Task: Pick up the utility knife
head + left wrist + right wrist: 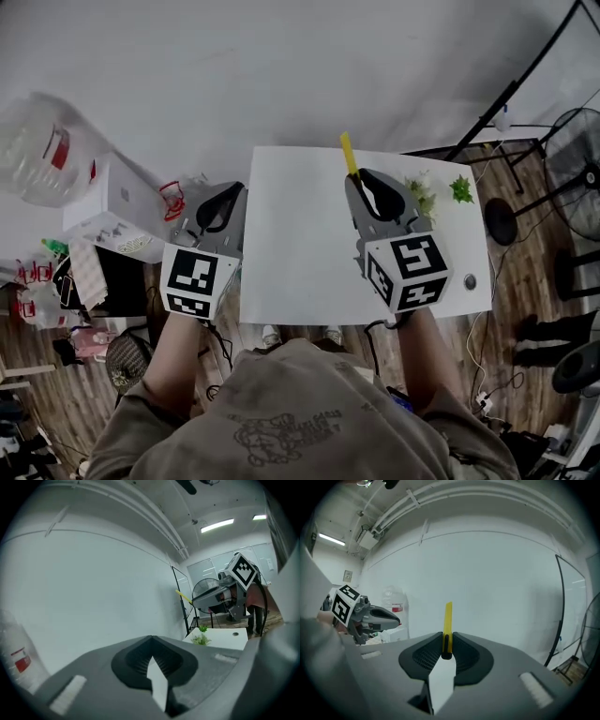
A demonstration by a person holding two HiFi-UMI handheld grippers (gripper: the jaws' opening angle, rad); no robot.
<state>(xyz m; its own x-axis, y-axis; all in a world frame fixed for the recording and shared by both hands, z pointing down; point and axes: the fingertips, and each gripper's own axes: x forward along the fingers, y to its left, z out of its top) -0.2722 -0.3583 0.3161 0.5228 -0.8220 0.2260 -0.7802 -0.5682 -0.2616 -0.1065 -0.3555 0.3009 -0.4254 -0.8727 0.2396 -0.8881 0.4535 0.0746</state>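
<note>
**Utility knife sitting in my right gripper, held above the table**

I am holding the right gripper [359,180] out over the far part of the white table [300,262]; its jaws are standing narrow and pressing on the utility knife [349,154] from both sides. In the right gripper view the knife's dark end is sitting between the ribbed pads [425,654], and its yellow body is sticking out past the jaw tips towards the pale wall. The left gripper view is showing the same knife up in the air, clear of the table top, with green sprigs [423,196] lying below it near the table's far right corner.

The left gripper [234,189] is hanging off the table's left edge; its jaws are meeting at the tips, with nothing between them. Each gripper's marker cube [408,270] is facing up at the head camera.

Left of the table, a clear plastic bottle [42,150] and a white box [117,199] are standing among clutter; a fan [574,173] is standing to the right.
</note>
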